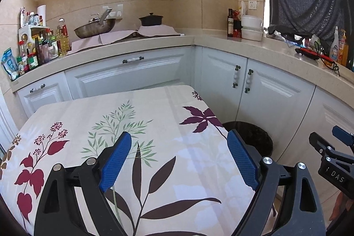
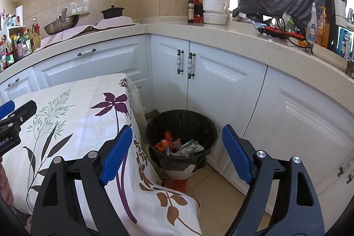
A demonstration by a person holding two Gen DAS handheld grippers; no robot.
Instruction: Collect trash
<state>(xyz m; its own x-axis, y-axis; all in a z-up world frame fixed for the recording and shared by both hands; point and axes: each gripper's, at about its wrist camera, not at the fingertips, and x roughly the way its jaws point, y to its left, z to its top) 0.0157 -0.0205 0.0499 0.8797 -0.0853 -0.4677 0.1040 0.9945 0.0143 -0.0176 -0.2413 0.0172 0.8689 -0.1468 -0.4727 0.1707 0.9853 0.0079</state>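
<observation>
A black-lined trash bin stands on the floor beside the table, with several wrappers and scraps of trash in its bottom. Its rim also shows in the left wrist view. My right gripper is open and empty, held above the bin. My left gripper is open and empty above the table with the floral cloth. No loose trash shows on the cloth. The right gripper shows at the right edge of the left wrist view, and the left gripper at the left edge of the right wrist view.
White cabinets wrap around behind the bin, under a beige counter. The counter carries a wok, a black pot, bottles and white containers. The cloth hangs down the table's side next to the bin.
</observation>
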